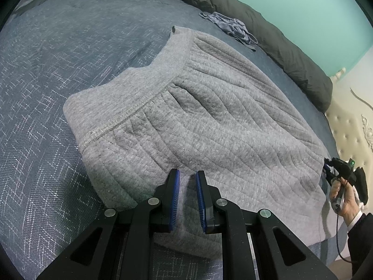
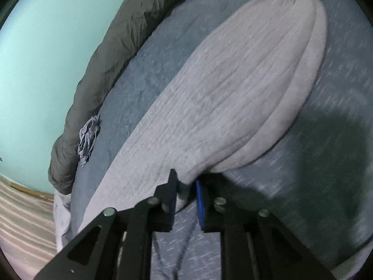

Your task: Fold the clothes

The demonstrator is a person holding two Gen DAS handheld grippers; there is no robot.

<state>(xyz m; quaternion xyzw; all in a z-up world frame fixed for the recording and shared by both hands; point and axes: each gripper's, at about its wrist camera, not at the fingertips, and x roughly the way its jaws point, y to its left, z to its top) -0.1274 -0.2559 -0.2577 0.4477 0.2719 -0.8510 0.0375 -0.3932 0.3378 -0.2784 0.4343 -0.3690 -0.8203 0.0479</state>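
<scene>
Left tongs (image 1: 187, 177) pinch a fold of the grey sweater (image 1: 209, 107) at its near edge. Right tongs (image 2: 186, 184) clamp its corner; sweater lies spread on the blue bed (image 1: 58, 70).

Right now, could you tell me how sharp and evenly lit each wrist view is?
Left wrist view: sharp, evenly lit, the grey garment shows its ribbing clearly, with fisheye bending at the edges. Right wrist view: motion-blurred, streaking the blue bedspread, with a dark shadow beside the garment.
</scene>
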